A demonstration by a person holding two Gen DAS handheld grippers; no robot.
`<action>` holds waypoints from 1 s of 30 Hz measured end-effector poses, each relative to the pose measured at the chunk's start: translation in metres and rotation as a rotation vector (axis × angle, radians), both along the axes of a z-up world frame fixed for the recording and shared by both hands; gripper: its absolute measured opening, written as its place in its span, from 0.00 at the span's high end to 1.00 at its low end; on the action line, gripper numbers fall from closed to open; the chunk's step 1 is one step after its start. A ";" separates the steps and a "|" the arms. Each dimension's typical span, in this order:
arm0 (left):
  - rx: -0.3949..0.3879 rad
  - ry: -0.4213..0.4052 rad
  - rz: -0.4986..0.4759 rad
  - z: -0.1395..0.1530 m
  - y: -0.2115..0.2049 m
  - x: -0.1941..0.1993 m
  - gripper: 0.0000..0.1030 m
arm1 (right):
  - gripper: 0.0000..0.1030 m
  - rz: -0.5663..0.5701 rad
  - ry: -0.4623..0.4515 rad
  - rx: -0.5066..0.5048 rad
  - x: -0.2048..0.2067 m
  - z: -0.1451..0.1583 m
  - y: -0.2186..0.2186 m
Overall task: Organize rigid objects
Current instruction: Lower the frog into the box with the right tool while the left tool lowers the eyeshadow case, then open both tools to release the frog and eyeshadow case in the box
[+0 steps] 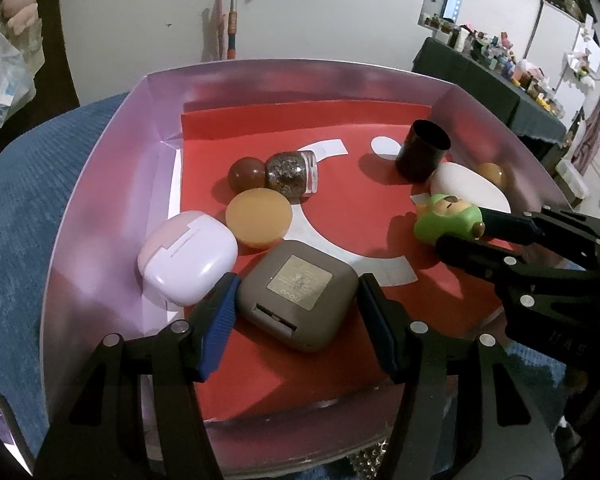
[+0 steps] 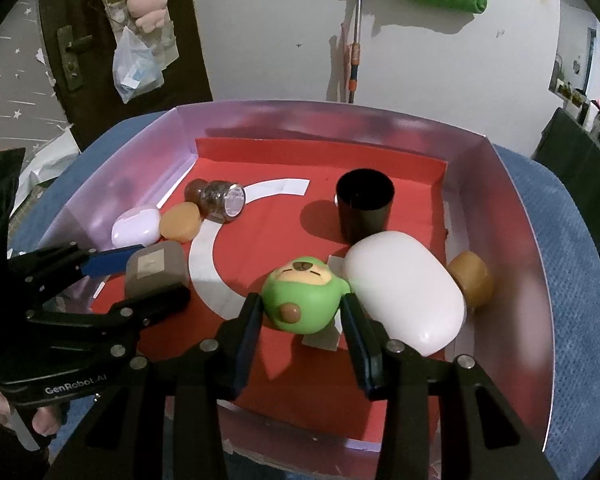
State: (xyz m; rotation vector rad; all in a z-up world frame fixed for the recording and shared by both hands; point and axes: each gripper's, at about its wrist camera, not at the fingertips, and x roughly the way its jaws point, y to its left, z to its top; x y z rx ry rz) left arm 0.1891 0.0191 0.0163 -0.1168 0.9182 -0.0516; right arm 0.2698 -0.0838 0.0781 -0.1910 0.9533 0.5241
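Left wrist view
Left gripper (image 1: 296,300): straddling the brown case (image 1: 298,294), jaws spread, pads flanking its sides without clearly touching.
Case place: lying flat on the red liner (image 1: 340,208) inside the box (image 1: 100,208), just beside the lilac case (image 1: 186,256) and the amber puck (image 1: 259,218).
Grip advice: centring on the case before closing, keeping the left pad from nudging the lilac case.
Right gripper (image 1: 456,228): reaching in from the right, fingers bracketing the green toy (image 1: 446,218).

Right wrist view
Right gripper (image 2: 302,312): jaws spread around the green toy (image 2: 302,300), pads close to its flanks; contact too hard to judge.
Toy place: lying on its back on the liner, touching the white case (image 2: 408,288).
Grip advice: closing low on the rounded belly, since likely slipping if pinched high; lifting straight to avoid dragging the white case.
Left gripper (image 2: 156,276): entering from the left, level and low over the brown case (image 2: 156,266).
Hand: fingers (image 2: 40,420) wrapping the left handle at lower left.
Others: black cup (image 2: 364,208) upright, jar (image 2: 222,202) on its side.
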 end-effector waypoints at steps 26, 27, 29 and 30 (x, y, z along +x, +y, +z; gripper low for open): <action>-0.001 -0.006 0.002 0.000 -0.001 0.000 0.42 | 0.46 0.003 -0.036 0.040 -0.008 0.007 -0.002; -0.004 -0.008 0.001 0.001 0.000 0.000 0.42 | 0.46 0.004 -0.036 0.042 -0.009 0.007 -0.003; -0.007 -0.014 0.001 0.001 0.001 -0.002 0.40 | 0.46 0.004 -0.039 0.049 -0.010 0.008 -0.004; -0.009 -0.018 0.002 0.002 0.001 -0.003 0.40 | 0.44 0.004 -0.041 0.054 -0.012 0.009 -0.004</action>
